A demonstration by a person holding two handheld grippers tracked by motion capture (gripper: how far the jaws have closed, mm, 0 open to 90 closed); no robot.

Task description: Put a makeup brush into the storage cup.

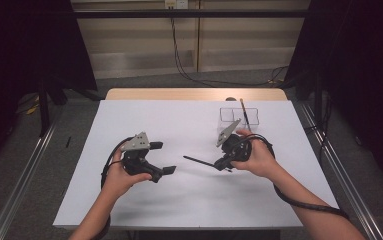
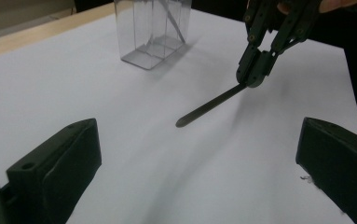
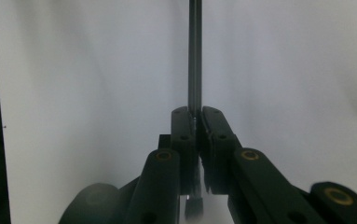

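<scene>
A thin dark stick [image 1: 197,161] [image 2: 209,106] [image 3: 195,56] juts out over the white sheet, pointing toward the left side of the table. My right gripper [image 1: 219,164] [image 2: 255,70] [image 3: 195,114] is shut on its near end, the jaws pressed flat against it. My left gripper [image 1: 163,158] [image 2: 199,140] is held above the sheet left of the stick's tip, open, with nothing between its fingers. A clear plastic box [image 1: 239,115] [image 2: 150,28] with compartments stands at the back right, and a second stick [image 1: 244,112] leans in it.
A white sheet [image 1: 144,120] covers most of the wooden table [image 1: 179,94]. Metal rails [image 1: 24,170] run along both sides of the table. Cables [image 1: 189,75] lie on the floor behind it.
</scene>
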